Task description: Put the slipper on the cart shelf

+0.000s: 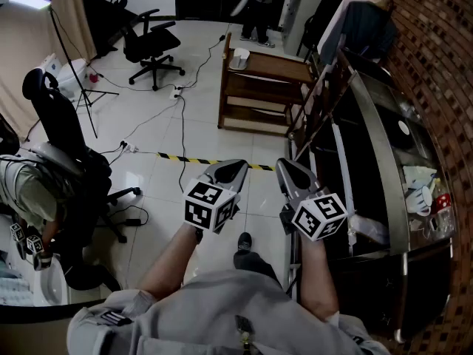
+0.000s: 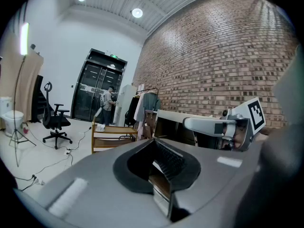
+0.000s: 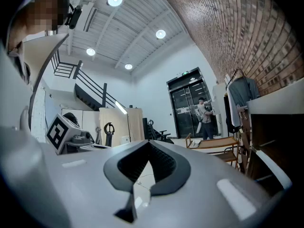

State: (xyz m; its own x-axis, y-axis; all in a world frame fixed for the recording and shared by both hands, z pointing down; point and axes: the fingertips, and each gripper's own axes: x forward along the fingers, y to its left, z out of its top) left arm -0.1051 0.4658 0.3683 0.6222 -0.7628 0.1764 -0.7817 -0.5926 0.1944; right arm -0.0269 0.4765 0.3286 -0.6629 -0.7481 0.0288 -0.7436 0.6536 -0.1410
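Note:
A low wooden cart (image 1: 259, 87) with slatted shelves stands on the tiled floor ahead of me, and it also shows in the left gripper view (image 2: 111, 134). A small white object (image 1: 240, 58), too small to identify, lies on its top. I see no slipper for certain. My left gripper (image 1: 238, 167) and right gripper (image 1: 284, 167) are held side by side at waist height, well short of the cart. Both are shut with nothing between the jaws. The left gripper (image 2: 153, 140) points toward the cart. The right gripper (image 3: 148, 142) points toward the glass doors.
A steel counter (image 1: 377, 154) against the brick wall runs along my right, with a clothes rack (image 1: 355, 21) behind it. Cables and a yellow-black tape strip (image 1: 199, 160) cross the floor. Office chairs (image 1: 151, 46) stand to the left. A person (image 1: 259, 6) stands by the far door.

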